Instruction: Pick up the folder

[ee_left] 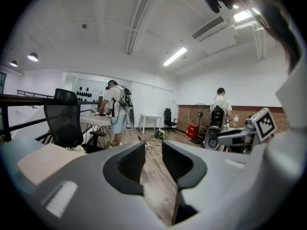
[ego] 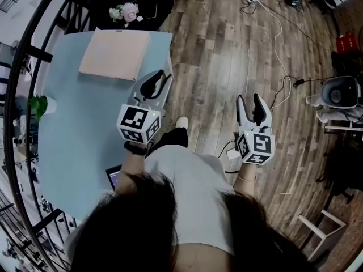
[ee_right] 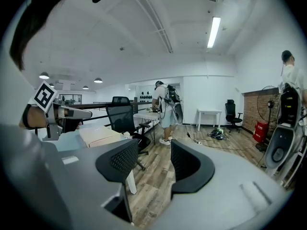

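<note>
The folder is a flat tan rectangle lying on the far end of the light blue table. It also shows low at the left in the left gripper view and beside the left jaw in the right gripper view. My left gripper hovers over the table's right edge, just short of the folder's near right corner, open and empty. My right gripper hangs over the wooden floor to the right of the table, well away from the folder, open with only floor between its jaws.
A black chair with a white bundle stands beyond the table's far end. A dark railing curves along the left, with a green plant by it. Cables cross the floor. A white stool stands at lower right. A person stands far off.
</note>
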Motion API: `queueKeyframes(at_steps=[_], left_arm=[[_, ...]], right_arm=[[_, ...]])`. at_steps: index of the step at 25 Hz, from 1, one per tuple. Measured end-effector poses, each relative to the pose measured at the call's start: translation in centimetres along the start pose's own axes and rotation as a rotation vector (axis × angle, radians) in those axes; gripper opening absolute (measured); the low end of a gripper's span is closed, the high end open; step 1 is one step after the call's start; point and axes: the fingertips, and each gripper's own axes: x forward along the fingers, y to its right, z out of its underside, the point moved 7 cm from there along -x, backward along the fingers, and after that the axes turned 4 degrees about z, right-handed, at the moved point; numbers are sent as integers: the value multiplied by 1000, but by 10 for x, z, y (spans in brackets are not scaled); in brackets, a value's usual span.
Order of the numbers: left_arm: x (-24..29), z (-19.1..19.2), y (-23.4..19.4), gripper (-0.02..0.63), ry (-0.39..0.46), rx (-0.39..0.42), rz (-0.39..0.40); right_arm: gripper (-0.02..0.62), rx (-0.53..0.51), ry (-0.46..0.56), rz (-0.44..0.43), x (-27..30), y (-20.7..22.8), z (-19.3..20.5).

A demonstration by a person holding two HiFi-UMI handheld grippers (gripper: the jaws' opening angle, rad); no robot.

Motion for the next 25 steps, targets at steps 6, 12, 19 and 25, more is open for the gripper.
queueKeyframes(at_steps=[6,12,19,25], left_arm=[[17,-3,-47,130,6,-38,-47],[16,3,-95,133,22,-86,-101],[-6,16,-132,135,11,-143,-216],[-23,17,-164,135,54,-194,-369]], right_arm=[[190,19,-13,-49,58,-9,-13],[207,3,-27,-146,121,-44,-28],[218,-10,-53,-287,177,-86,-39],[218,-70,-54,-440,238,-122,-59]])
